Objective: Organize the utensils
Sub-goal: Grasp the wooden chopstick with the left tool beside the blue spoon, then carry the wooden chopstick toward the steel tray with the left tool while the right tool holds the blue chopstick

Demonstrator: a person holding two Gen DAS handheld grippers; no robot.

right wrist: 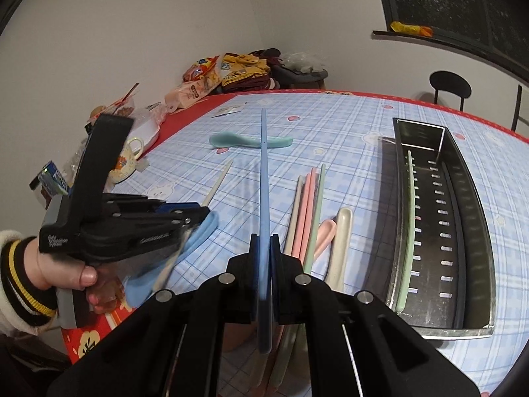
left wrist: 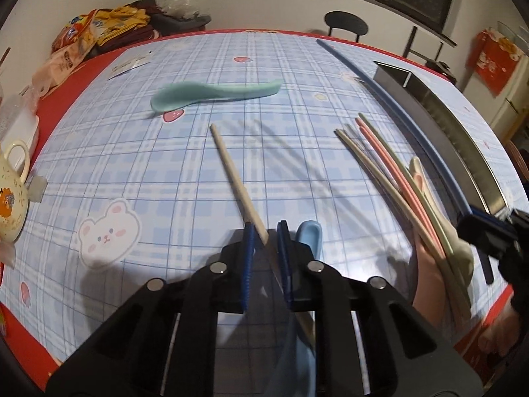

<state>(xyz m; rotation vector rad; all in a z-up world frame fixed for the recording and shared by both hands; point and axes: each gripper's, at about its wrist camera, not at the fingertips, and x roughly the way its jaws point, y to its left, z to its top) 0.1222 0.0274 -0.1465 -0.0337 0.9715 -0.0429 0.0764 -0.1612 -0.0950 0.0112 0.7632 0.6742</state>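
Long perforated stainless-steel tray (right wrist: 463, 231) on the blue plaid tablecloth (left wrist: 165, 172), far right side; inside it one pale green chopstick (right wrist: 409, 218), lying lengthwise along the left wall.

Right gripper (right wrist: 263, 241): jaws clamped tight on a long blue chopstick (right wrist: 263, 172), gripped near the thick end, tip pointing straight away toward the far table edge, well off the cloth.

Left gripper (left wrist: 267, 231): jaws narrowed almost fully, a cream chopstick (left wrist: 231, 168) running between the blue pads (left wrist: 248, 258), touching the left pad; contact with the other pad hard to judge. Long axis diagonal, thin tip aimed up and left across the table. Just beside the right pad, a light blue spoon (left wrist: 309, 235) on the cloth.

Loose between gripper and tray: a bundle of beige, pink and green chopsticks (right wrist: 307, 205) roughly parallel, with a cream spoon (right wrist: 340, 244) and a pink spoon (right wrist: 325, 231). Farther off, a teal spoon (left wrist: 211, 94) lying crosswise.
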